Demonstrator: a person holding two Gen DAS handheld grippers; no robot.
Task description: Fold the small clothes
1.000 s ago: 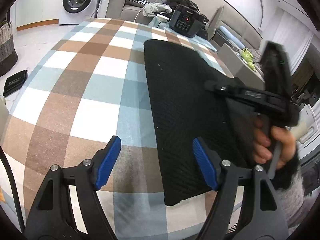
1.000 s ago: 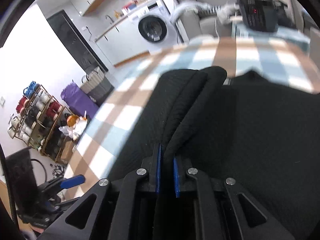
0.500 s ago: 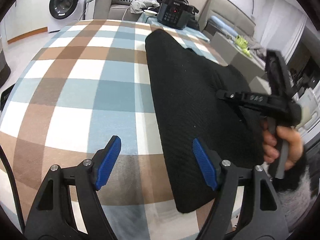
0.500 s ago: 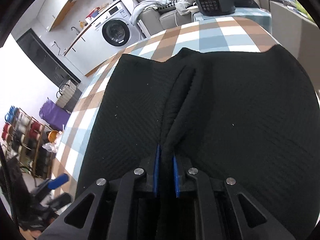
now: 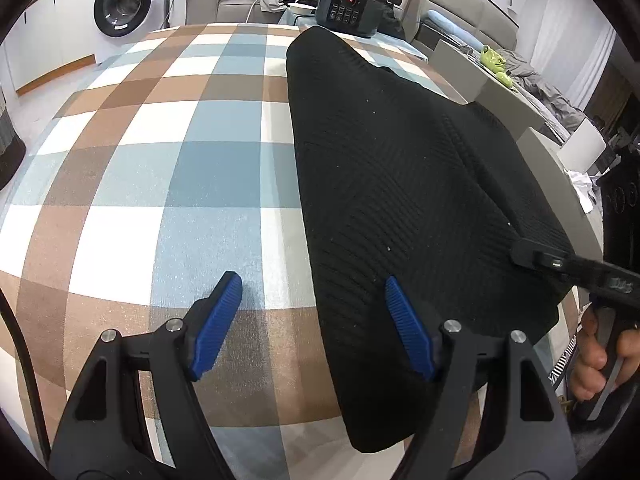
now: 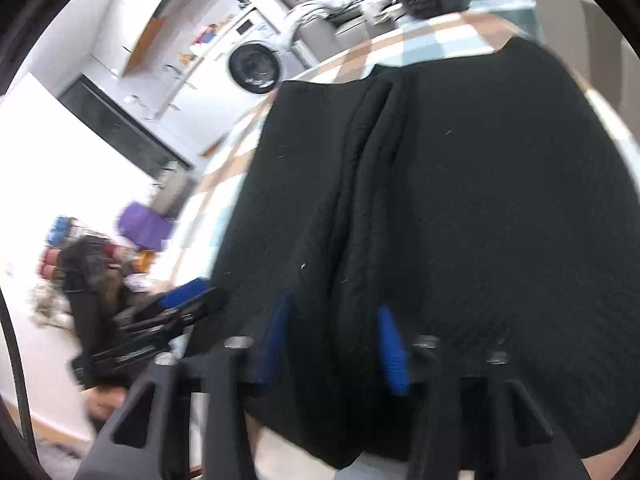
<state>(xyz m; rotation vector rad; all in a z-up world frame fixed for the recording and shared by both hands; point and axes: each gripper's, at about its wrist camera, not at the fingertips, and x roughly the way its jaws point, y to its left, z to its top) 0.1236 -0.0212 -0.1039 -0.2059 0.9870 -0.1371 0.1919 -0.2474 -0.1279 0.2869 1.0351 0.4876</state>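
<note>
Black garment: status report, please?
Left gripper open, empty. Right gripper jaws just opening, ridge of garment between. Nothing in the way.

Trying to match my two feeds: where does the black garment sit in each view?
Left wrist: black garment fills centre-right, running from the near edge towards the far end of the checked cloth.
Right wrist: it fills centre and right.
Shared landmark: washing machine, upper left in both.

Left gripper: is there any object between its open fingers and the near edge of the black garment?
Nothing visible stands in the way. The left gripper is open over the checked tablecloth, and the black garment edge already lies between its fingers. The right gripper sits at the garment's other side, its jaws just opening.
</note>
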